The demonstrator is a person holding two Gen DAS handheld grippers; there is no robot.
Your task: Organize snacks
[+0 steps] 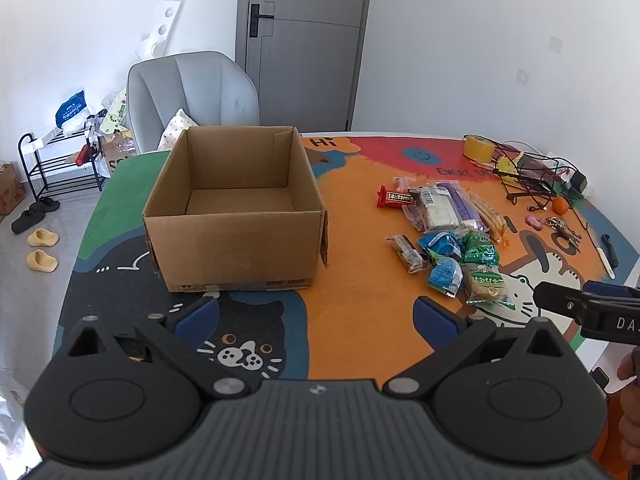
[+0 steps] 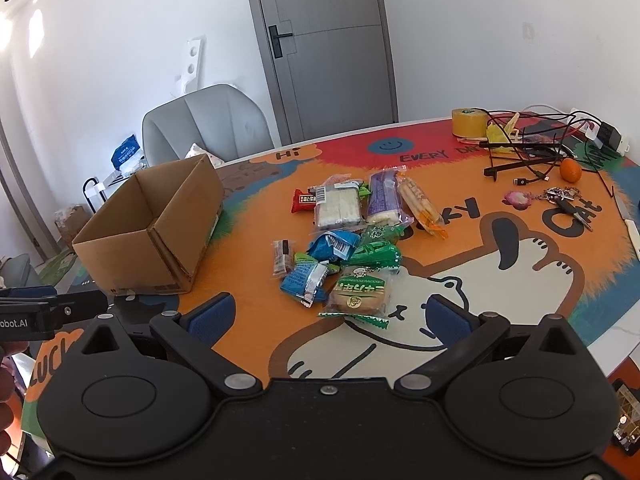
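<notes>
An open, empty cardboard box stands on the colourful cartoon mat; it also shows in the right wrist view at the left. A pile of several wrapped snacks lies right of the box, seen too in the right wrist view. Nearest is a green-wrapped cake. My left gripper is open and empty, hovering in front of the box. My right gripper is open and empty, just short of the green-wrapped cake.
A roll of yellow tape, tangled cables with a black wire stand, an orange and keys lie at the back right. A grey chair stands behind the table. A shoe rack is at the far left.
</notes>
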